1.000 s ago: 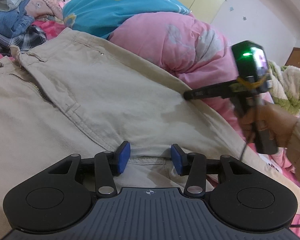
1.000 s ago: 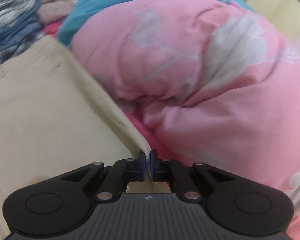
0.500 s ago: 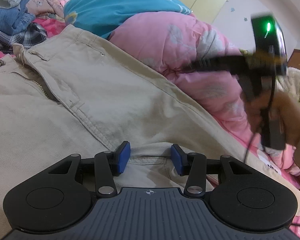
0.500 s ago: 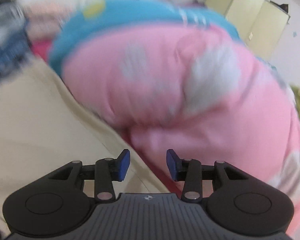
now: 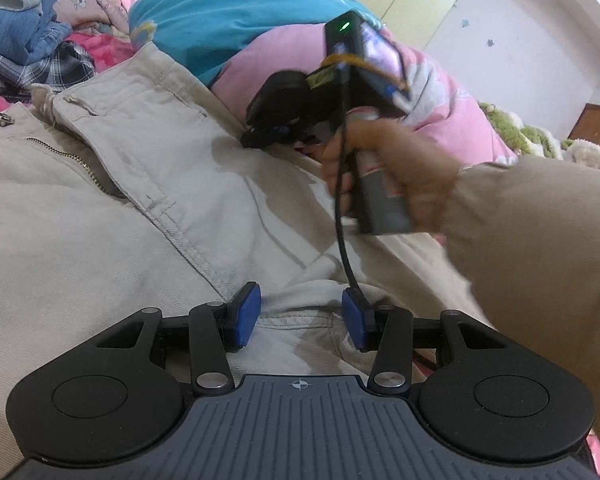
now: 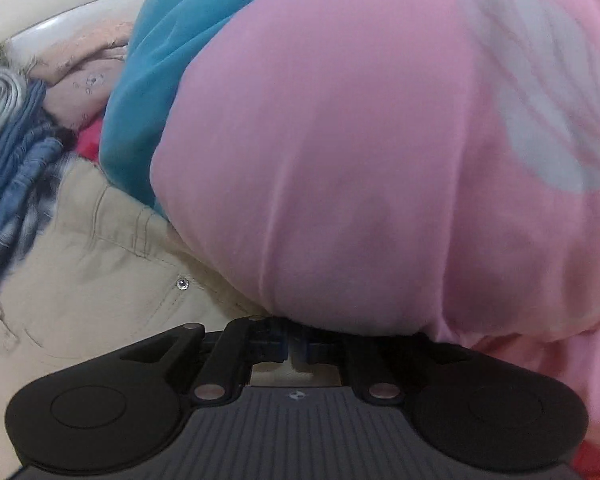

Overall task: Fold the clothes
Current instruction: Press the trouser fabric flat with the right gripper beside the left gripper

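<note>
I have the beige trousers spread flat across the bed, waistband and zipper fly toward the upper left of the left wrist view, legs running down toward me. My left gripper sits low over the cloth with its blue pads parted; a bunched hem fold lies in the gap between them, but the pads do not press on it, so that side is released. My right gripper is nosed in at the far edge of the trousers, right where the beige cloth meets the big pink quilt. Its jaws have come together; the fingertips sit close, tucked under the quilt's bulge in shadow. I can see pale cloth just below them, but I cannot tell whether any of it is pinched between the pads. From the left wrist view I see the hand gripping that gripper's handle, a beige sleeve behind it, a black cable hanging down. A blue quilt with a yellow dot lies behind the pink one. A heap of other clothes, denim and plaid among them, sits at upper left, beside the waistband. A rivet on the trousers shows in the right wrist view.
</note>
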Tool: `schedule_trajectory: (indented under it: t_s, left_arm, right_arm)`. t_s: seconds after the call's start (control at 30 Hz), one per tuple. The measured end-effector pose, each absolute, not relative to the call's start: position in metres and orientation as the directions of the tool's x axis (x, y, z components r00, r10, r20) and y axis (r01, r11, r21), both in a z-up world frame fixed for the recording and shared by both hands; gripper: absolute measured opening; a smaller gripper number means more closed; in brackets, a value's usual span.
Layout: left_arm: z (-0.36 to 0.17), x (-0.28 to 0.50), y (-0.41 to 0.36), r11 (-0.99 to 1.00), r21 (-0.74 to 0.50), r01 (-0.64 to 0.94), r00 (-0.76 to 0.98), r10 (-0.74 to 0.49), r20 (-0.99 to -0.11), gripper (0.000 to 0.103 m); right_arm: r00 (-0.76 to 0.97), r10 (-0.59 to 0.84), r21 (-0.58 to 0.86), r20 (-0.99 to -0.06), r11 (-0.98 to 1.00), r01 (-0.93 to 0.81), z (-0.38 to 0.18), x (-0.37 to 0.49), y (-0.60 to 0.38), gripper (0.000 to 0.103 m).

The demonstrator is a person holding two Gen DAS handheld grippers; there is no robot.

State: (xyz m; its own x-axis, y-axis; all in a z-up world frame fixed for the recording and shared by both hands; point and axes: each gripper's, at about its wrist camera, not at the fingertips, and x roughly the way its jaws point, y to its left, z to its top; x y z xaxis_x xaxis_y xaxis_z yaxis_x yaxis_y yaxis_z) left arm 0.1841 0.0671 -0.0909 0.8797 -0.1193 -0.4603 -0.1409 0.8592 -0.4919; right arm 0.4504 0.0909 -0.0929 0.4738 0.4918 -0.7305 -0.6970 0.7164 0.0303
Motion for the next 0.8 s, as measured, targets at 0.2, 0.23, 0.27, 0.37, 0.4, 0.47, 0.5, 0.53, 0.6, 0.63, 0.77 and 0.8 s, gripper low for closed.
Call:
schedule_trajectory:
  t_s: [0.2, 0.23, 0.27, 0.37, 0.4, 0.47, 0.5, 0.53, 0.6, 0.63, 0.77, 0.8]
  left_arm:
    - [-0.092, 0.185, 0.067, 0.858, -0.494, -0.142, 0.880, -0.120, -0.460, 0.045]
    - [-0.092, 0.185, 0.067, 0.858, -0.494, -0.141, 0.880, -0.120, -0.460, 0.045]
    - [-0.092, 0.185, 0.067, 0.858, -0.494, -0.141, 0.881, -0.120, -0.459, 0.045]
    - [-0.093, 0.184, 0.068, 0.851, -0.508, -0.135, 0.884, -0.128, -0.449, 0.045]
    - [-0.094, 0.183, 0.070, 0.844, -0.519, -0.132, 0.887, -0.134, -0.443, 0.045]
    - [-0.095, 0.182, 0.073, 0.833, -0.538, -0.127, 0.890, -0.144, -0.433, 0.045]
    - [-0.095, 0.182, 0.073, 0.831, -0.541, -0.127, 0.890, -0.145, -0.432, 0.045]
    - [-0.094, 0.182, 0.073, 0.832, -0.540, -0.127, 0.890, -0.145, -0.433, 0.045]
    - [-0.094, 0.182, 0.073, 0.832, -0.539, -0.128, 0.889, -0.145, -0.434, 0.045]
    - [-0.094, 0.182, 0.072, 0.833, -0.539, -0.129, 0.889, -0.144, -0.435, 0.045]
    - [-0.093, 0.183, 0.072, 0.835, -0.534, -0.132, 0.887, -0.141, -0.440, 0.045]
    - [-0.093, 0.182, 0.072, 0.835, -0.534, -0.133, 0.886, -0.141, -0.441, 0.045]
  right_arm:
    - [0.396, 0.588, 0.111, -0.705, 0.644, -0.757, -0.067, 0.433, 0.094, 0.008]
    - [0.388, 0.597, 0.123, -0.702, 0.638, -0.760, -0.068, 0.434, 0.100, 0.008]
    - [0.389, 0.588, 0.118, -0.709, 0.644, -0.756, -0.074, 0.438, 0.110, 0.008]
    - [0.420, 0.547, 0.057, -0.724, 0.655, -0.753, -0.097, 0.445, 0.137, 0.008]
    - [0.451, 0.536, 0.009, -0.713, 0.651, -0.759, -0.101, 0.441, 0.141, 0.008]
    - [0.457, 0.517, -0.043, -0.724, 0.627, -0.778, -0.090, 0.432, 0.136, 0.009]
    - [0.449, 0.509, -0.053, -0.735, 0.616, -0.786, -0.082, 0.429, 0.129, 0.009]
    - [0.442, 0.503, -0.055, -0.743, 0.611, -0.789, -0.074, 0.426, 0.121, 0.009]
    - [0.463, 0.501, -0.042, -0.731, 0.644, -0.763, -0.049, 0.421, 0.079, 0.011]
    - [0.482, 0.498, -0.040, -0.720, 0.665, -0.746, -0.036, 0.419, 0.054, 0.012]
    - [0.537, 0.449, 0.056, -0.715, 0.802, -0.595, -0.001, 0.420, -0.052, 0.029]
    - [0.527, 0.436, 0.098, -0.730, 0.829, -0.550, -0.002, 0.422, -0.075, 0.029]
